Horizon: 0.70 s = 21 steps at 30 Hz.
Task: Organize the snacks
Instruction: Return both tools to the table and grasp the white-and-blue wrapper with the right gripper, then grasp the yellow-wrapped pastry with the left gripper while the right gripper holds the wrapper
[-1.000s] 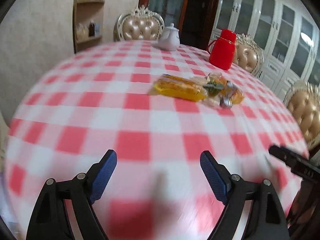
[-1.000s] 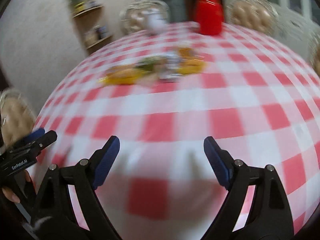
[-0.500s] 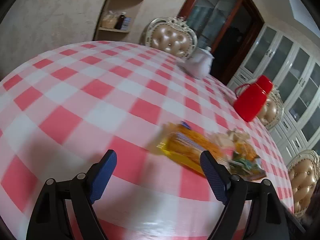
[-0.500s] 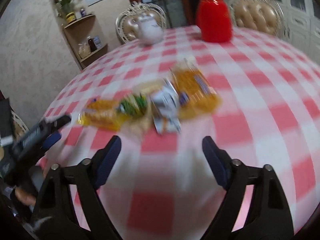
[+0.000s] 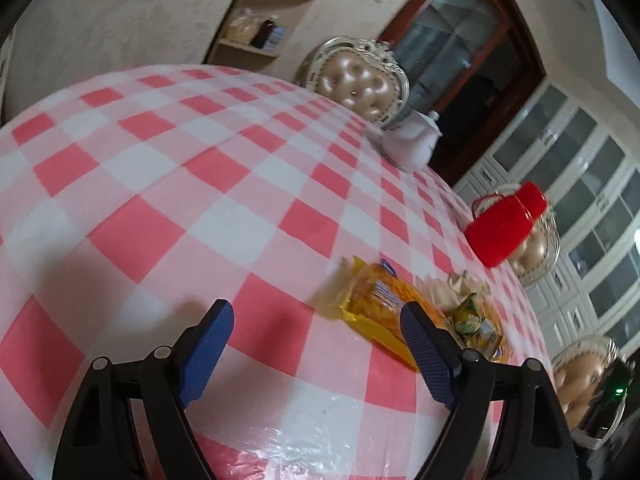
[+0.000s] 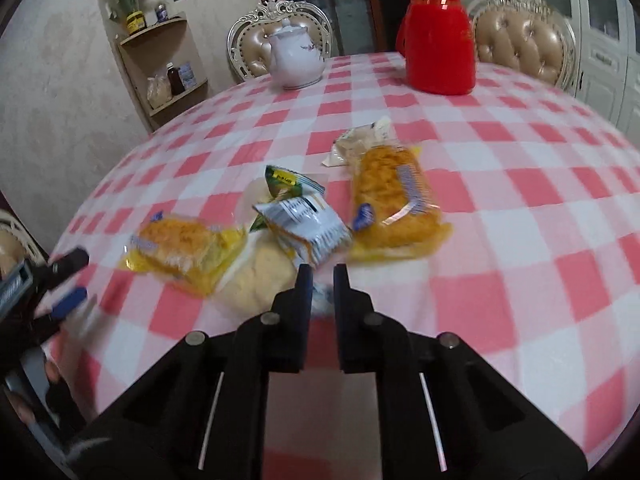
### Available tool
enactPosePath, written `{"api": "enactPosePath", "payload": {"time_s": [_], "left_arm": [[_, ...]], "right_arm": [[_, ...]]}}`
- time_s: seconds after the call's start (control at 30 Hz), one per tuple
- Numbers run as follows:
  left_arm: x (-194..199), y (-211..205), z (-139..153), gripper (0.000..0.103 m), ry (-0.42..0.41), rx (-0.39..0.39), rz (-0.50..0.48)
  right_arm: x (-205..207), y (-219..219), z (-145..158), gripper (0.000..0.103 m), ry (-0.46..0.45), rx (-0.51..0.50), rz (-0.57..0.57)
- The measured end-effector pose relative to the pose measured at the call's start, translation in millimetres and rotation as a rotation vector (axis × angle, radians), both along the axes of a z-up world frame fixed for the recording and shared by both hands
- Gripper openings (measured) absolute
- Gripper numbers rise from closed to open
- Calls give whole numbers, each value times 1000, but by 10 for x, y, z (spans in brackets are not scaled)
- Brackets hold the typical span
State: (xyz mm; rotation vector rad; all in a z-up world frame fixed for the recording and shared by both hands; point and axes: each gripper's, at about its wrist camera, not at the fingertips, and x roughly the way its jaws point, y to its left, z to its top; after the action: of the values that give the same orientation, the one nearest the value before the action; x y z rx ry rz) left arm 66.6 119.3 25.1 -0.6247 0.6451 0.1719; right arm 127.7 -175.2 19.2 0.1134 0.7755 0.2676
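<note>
— Where do the snacks lie?

— In a loose cluster toward the near middle of the checked tabletop [image 6: 520, 208]. A long orange packet [image 6: 394, 200] sits on the right of the group, with a pale wrapper [image 6: 360, 144] at its far end. A silver-and-white sachet [image 6: 308, 228] lies in the centre, partly over a green-and-yellow sachet [image 6: 286, 182]. A yellow cake packet [image 6: 184, 250] is on the left, and a pale yellow bag [image 6: 260, 276] lies nearest, under the others.

— And the right tool?

— The right tool [image 6: 322, 280] has its jaws pressed almost together just at the near edge of the cluster. Something pale shows in the narrow gap, possibly a corner of a wrapper, but the blur keeps me from saying whether it is pinched.

— The left one?

— The left tool [image 5: 316, 344] is spread wide above bare cloth, nothing between its blue pads [image 5: 206, 344]. The yellow cake packet [image 5: 380, 304] lies just beyond its right finger. From the right wrist view it enters at the left edge of the tabletop, held by a hand [image 6: 48, 368].

— What else is on there?

— A white teapot [image 6: 296, 60] and a red thermos [image 6: 438, 36] stand near the far edge, well apart from the snacks, with padded chairs [image 6: 524, 36] behind them.
</note>
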Motion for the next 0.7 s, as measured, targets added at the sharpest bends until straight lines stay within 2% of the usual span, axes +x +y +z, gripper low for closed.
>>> {"api": "enactPosePath", "payload": {"time_s": [0.07,0.1,0.13,0.17,0.2,0.27,0.37,0.43,0.57,0.7], "left_arm": [[-9,-37,7,86,-7,13,-7],[-14,-38,8,86,-8,14,-7],[-20,-47,4,86,-9,15,-9],[-20,-55,-3,86,-6,16,-11],[-15,-61,-10,86,-2,18,-16],[-2,-67,-13,86,-1,13,-21],[16,-77,-13,86,3,16,-26],[46,-100,-18,86,7,11,-43],[64,-123,-17,86,10,10,-56],[113,-181,-41,86,21,11,-90]], "right_arm": [[-87,-37,74,13,-24,8,14],[-84,-24,111,18,-32,0,25],[-58,3,132,29,-37,-8,29],[-1,45,150,68,-44,-23,24],[30,81,157,94,-53,-29,26],[80,208,173,93,-100,-59,76],[229,412,152,89,-142,-202,109],[365,430,102,80,-124,-193,133],[534,381,-78,46,-36,-188,148],[323,234,-44,43,-53,-169,141]]}}
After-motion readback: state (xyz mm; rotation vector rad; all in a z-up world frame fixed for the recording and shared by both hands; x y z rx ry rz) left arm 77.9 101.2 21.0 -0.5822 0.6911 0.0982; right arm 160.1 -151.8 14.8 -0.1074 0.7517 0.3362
